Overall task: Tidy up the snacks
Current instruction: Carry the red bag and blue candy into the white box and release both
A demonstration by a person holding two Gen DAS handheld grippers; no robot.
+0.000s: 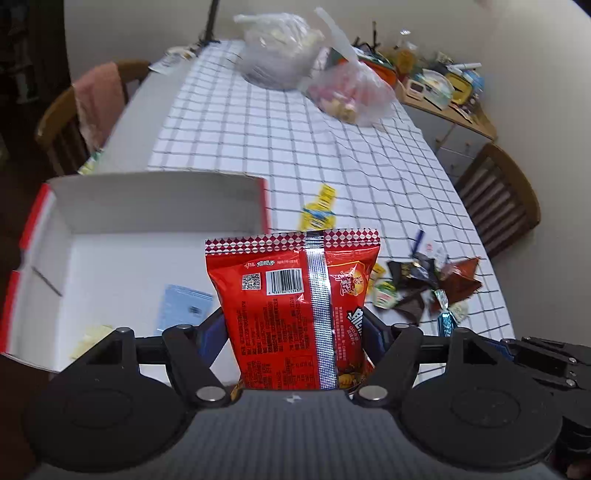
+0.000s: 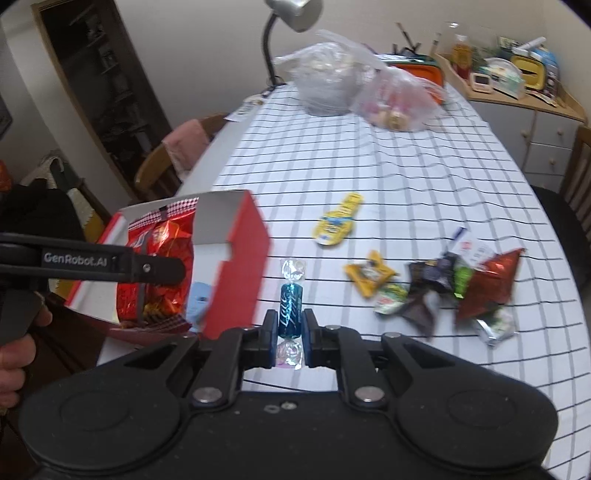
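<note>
Beyond the far edge of the white black-checked tablecloth (image 2: 369,177), a grey gooseneck desk lamp (image 2: 291,14) is seen; a pink-draped wooden chair (image 1: 92,107) is placed at its left side.

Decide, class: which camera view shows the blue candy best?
The right wrist view. There the blue candy sits centre frame, clamped between the right gripper fingers, with both twisted ends visible. The left wrist view shows only part of it at the lower right, beside the snack pile and cut off by the left gripper's body.
</note>
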